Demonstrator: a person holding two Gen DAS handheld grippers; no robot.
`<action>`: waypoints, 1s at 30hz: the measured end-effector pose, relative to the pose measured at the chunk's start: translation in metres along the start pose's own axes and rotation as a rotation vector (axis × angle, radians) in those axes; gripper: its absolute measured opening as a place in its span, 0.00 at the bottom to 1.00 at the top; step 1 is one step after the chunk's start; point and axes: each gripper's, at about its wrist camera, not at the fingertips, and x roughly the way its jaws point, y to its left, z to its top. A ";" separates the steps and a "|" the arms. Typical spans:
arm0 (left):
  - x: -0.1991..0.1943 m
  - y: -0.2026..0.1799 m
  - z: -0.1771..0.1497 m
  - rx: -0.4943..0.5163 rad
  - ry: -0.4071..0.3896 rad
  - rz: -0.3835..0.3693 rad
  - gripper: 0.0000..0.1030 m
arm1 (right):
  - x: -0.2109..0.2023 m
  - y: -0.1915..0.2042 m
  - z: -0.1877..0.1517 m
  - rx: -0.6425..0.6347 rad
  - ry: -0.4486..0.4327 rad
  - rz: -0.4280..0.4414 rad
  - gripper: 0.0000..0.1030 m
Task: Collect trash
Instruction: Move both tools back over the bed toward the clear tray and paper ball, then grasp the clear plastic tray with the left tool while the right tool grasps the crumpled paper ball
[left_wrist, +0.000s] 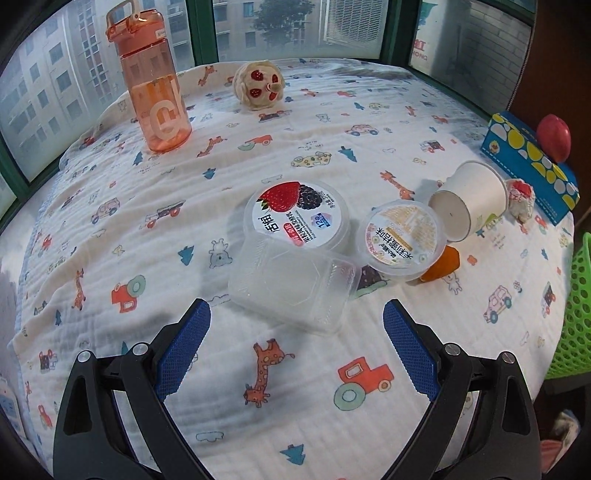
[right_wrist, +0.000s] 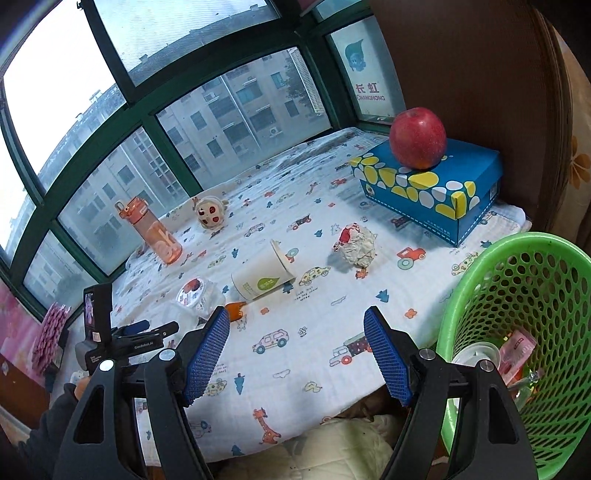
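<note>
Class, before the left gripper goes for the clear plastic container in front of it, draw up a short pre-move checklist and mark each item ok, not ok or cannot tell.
1. Left gripper open and empty: ok.
2. Clear plastic container lined up between the jaws, just ahead: ok.
3. Container free of neighbours: not ok; it overlaps the berry-label cup and sits close beside the yellow-label cup.
4. Green basket within view to receive trash, with room left: ok.
5. Right gripper open, empty and clear of the left one's path: ok.
6. Whether the container is empty: cannot tell.
</note>
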 end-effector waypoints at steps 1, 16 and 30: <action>0.002 0.000 0.000 0.003 0.003 0.000 0.90 | 0.002 0.001 0.000 -0.001 0.004 -0.001 0.70; 0.026 0.004 0.008 0.008 0.026 -0.006 0.89 | 0.027 0.011 0.002 -0.023 0.051 -0.008 0.70; 0.006 0.014 0.004 -0.012 -0.015 -0.037 0.75 | 0.060 -0.003 0.013 0.009 0.102 -0.025 0.70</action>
